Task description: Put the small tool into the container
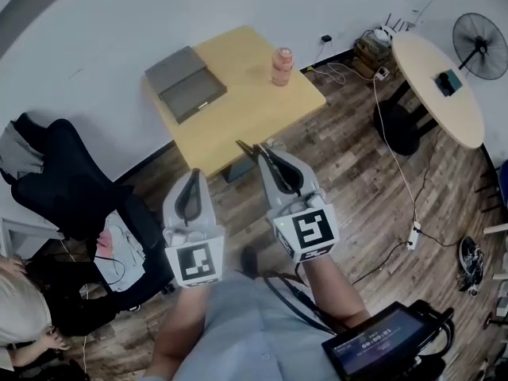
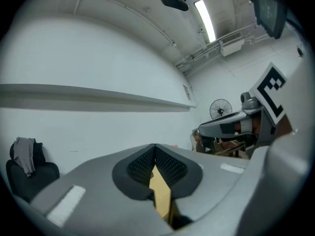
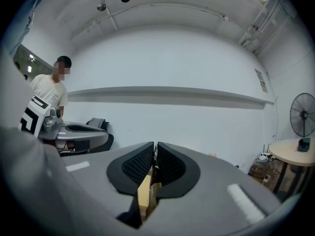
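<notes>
Right gripper [image 1: 259, 153]: jaws nearly together, apparently pinching a thin dark sliver, likely the small tool [image 1: 243, 145], which points ahead-left. Left gripper [image 1: 193, 177]: closed, empty. Grey container [image 1: 185, 82] on the yellow table [image 1: 262, 109] lies ahead-left of your right tips; you carry that way

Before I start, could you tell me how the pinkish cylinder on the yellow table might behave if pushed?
The pinkish cylinder stands upright and looks taller than wide, so a high push would probably tip it. Its round side suggests it would then roll.
</notes>
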`<state>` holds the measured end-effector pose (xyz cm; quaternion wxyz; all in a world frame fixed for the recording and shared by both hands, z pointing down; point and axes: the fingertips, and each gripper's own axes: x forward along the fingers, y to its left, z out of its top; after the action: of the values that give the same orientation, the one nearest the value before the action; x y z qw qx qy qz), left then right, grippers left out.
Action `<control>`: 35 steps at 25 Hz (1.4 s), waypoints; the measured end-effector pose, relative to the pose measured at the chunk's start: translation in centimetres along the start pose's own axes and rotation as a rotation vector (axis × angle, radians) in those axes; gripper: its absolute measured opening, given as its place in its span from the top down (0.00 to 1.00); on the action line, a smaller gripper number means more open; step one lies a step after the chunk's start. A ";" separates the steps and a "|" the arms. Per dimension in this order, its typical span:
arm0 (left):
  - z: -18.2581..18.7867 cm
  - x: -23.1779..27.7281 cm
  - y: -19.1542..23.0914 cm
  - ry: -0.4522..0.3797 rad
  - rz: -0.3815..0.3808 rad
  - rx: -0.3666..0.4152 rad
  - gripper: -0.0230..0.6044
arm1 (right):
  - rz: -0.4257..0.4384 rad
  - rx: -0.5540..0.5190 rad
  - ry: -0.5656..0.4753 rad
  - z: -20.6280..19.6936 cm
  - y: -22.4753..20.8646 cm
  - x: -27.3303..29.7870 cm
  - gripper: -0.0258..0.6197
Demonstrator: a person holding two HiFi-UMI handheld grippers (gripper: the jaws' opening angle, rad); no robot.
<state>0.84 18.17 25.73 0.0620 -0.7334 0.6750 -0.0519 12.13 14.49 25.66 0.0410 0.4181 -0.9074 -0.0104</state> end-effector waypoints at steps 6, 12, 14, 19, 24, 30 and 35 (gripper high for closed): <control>-0.1 4.6 2.3 -0.019 -0.012 -0.009 0.95 | -0.008 -0.022 -0.006 1.1 -1.3 4.8 0.92; -2.2 9.0 3.1 0.020 -0.018 -0.025 0.95 | -0.009 -0.015 0.019 0.1 -3.9 8.8 0.92; -3.0 11.0 3.5 0.035 -0.015 -0.018 0.95 | 0.002 -0.005 0.023 -0.3 -5.0 10.8 0.92; -4.1 17.0 4.6 0.054 0.011 -0.034 0.95 | 0.047 0.011 0.019 -0.9 -8.3 16.6 0.92; -4.3 23.9 5.9 0.088 0.073 -0.022 0.95 | 0.132 0.020 0.020 -0.6 -12.4 23.5 0.92; -2.8 30.0 8.5 0.088 0.181 0.006 0.95 | 0.283 0.021 -0.016 1.2 -14.4 31.1 0.92; -1.6 30.9 12.0 0.084 0.301 0.015 0.95 | 0.361 0.007 -0.011 1.7 -14.8 35.7 0.92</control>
<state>-8.67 -13.64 25.10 0.0459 -0.6207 0.7789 -0.0777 0.11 -22.33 25.50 0.0359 0.2486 -0.9679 -0.0017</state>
